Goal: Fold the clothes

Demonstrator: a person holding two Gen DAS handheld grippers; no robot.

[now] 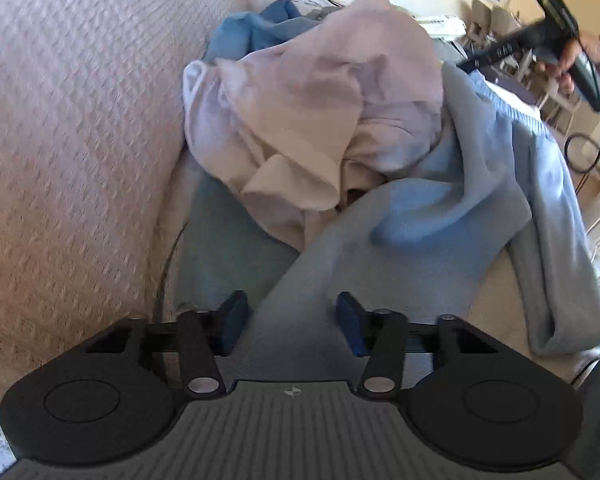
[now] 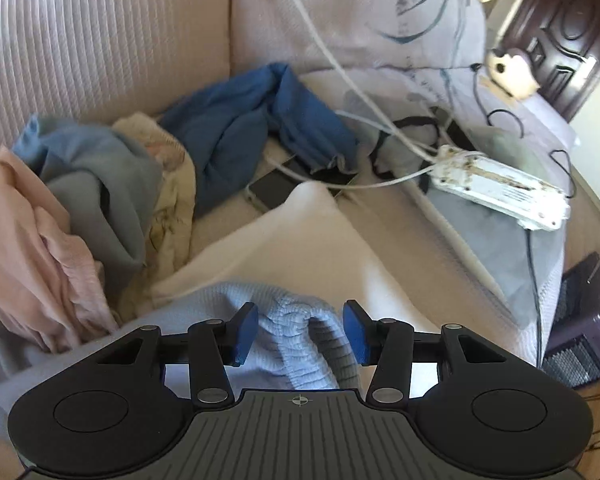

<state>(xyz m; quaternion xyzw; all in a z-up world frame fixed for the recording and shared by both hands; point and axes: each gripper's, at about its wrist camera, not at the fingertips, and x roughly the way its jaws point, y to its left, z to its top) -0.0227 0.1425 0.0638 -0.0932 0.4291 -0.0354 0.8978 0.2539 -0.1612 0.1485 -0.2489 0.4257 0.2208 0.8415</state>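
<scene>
A light blue sweater (image 1: 440,216) lies spread on the sofa seat, partly under a crumpled pink garment (image 1: 324,112). My left gripper (image 1: 292,326) is open, its blue pads either side of a strip of the sweater near its lower end. My right gripper (image 2: 300,330) is open over the sweater's ribbed hem (image 2: 300,328), which bunches between the pads. The right gripper also shows in the left wrist view (image 1: 556,40), held in a hand at the far right. The pink garment shows in the right wrist view (image 2: 24,236) at the left.
A heap of clothes sits by the sofa back: a grey-blue garment (image 2: 100,184), a cream one (image 2: 168,184), a dark blue one (image 2: 252,120). A phone (image 2: 272,190), a white power strip (image 2: 500,188) with cables and a patterned cushion (image 2: 380,12) lie beyond. The sofa back (image 1: 72,120) rises at left.
</scene>
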